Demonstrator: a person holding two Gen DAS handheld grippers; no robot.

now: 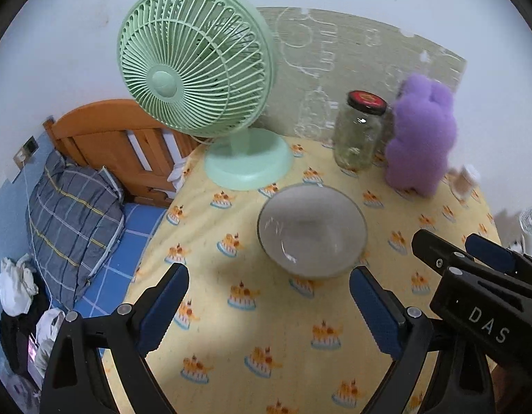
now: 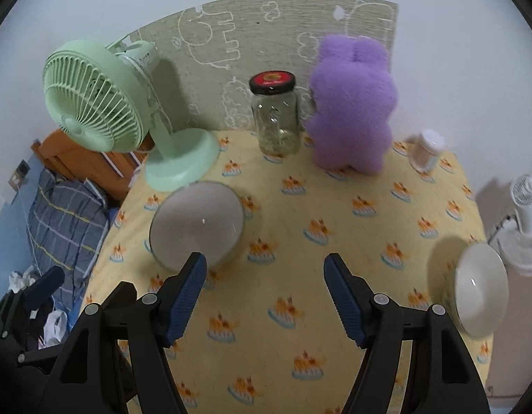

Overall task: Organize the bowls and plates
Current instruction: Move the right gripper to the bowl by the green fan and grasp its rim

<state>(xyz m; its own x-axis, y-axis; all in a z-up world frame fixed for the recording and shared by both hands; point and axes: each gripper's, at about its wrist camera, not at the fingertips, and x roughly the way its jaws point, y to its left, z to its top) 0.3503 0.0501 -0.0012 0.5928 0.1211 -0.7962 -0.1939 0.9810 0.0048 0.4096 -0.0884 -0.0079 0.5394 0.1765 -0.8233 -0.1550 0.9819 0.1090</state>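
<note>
A grey bowl (image 1: 311,229) was seen standing upright on the yellow patterned tablecloth (image 1: 273,338), toward the left edge of the table and just in front of the base of the green fan (image 1: 197,65). A second, white bowl (image 2: 480,289) was found at the right edge of the table, well apart from the first; it appeared tilted in the right wrist view, though the lens distortion there left this uncertain. No plate could be made out in either view.

The left gripper (image 1: 269,307) was held above the cloth with its fingers spread and nothing between them; the grey bowl lay just beyond its tips, apart from both pads. The right gripper (image 2: 265,296) was likewise held with fingers spread wide and empty, bare cloth showing between them, the grey bowl up and to the left of its tips and the white bowl off to the right.

The step in hand was judged to be the approach, with no bowl yet gripped. For the next move, a bowl's rim would need to be brought between one pair of fingers and pinched at the wall, so that one bowl could be carried to the other for nesting. The glass jar (image 2: 274,114) and the purple plush toy (image 2: 352,110) stood toward the back edge, clear of the likely path.
</note>
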